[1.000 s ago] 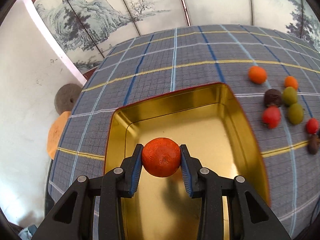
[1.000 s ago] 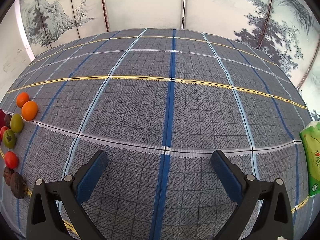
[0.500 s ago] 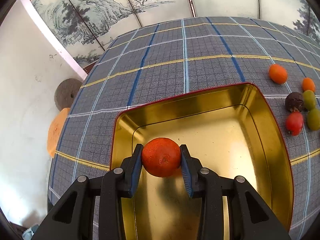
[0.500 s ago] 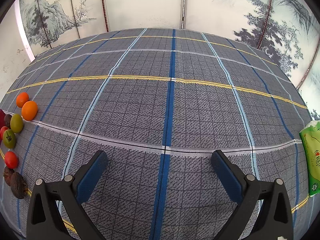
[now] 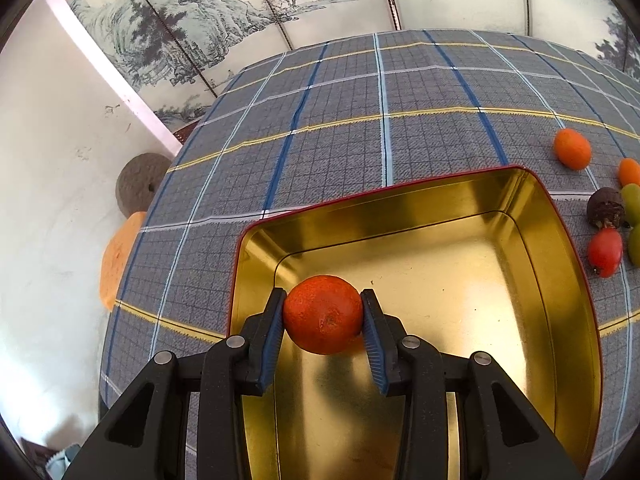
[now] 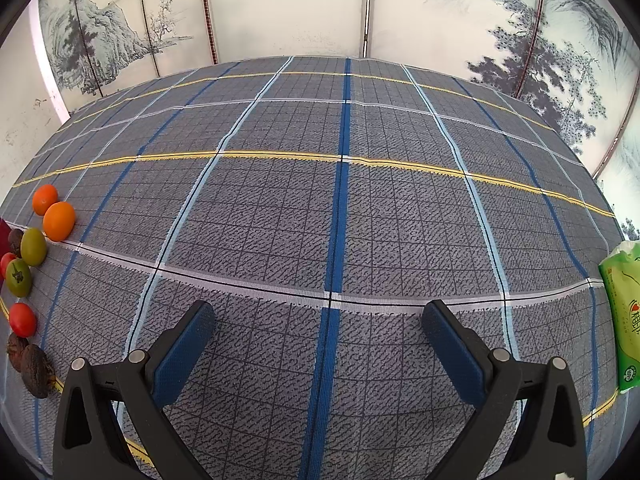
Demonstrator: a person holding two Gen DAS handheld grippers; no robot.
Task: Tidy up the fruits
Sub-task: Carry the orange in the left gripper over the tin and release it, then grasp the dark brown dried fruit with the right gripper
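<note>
My left gripper (image 5: pixel 323 312) is shut on an orange tangerine (image 5: pixel 322 314) and holds it over the near left part of a gold tin tray (image 5: pixel 500 196) with a red rim. Loose fruits lie right of the tray: an orange fruit (image 5: pixel 572 148), a dark fruit (image 5: pixel 605 208), a red tomato (image 5: pixel 605 251). In the right wrist view the same group lies at the far left: orange fruits (image 6: pixel 59 221), green ones (image 6: pixel 33 246), a red tomato (image 6: pixel 22 319), dark nuts (image 6: pixel 37 370). My right gripper (image 6: pixel 320 320) is open and empty above bare cloth.
A grey plaid tablecloth (image 6: pixel 340 200) covers the table. A green tissue pack (image 6: pixel 624 316) lies at the right edge. Beyond the table's left edge stand a round stone disc (image 5: pixel 138 184) and an orange cushion (image 5: pixel 118 256). Painted screens stand behind.
My left gripper has moved left and lower with the tangerine, toward the tray's near left corner; the loose fruits have slid to the right edge of its view. The right gripper has not moved.
</note>
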